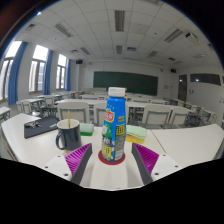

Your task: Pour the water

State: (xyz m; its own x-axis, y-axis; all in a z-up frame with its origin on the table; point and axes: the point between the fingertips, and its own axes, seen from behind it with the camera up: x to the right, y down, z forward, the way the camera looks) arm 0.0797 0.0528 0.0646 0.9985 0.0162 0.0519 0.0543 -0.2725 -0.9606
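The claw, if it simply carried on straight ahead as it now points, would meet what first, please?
The bottle. It already stands upright on the white table between the fingers of the claw, with a visible gap each side. The dark mug sits off that line.

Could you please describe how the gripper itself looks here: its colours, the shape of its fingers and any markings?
The gripper has two fingers, dark on the outer side. Each bears a purple pad on its inner face, and the pads look ribbed. The fingers appear wedge-shaped, narrowing toward the tips. No cables, markings or sleeve are visible.
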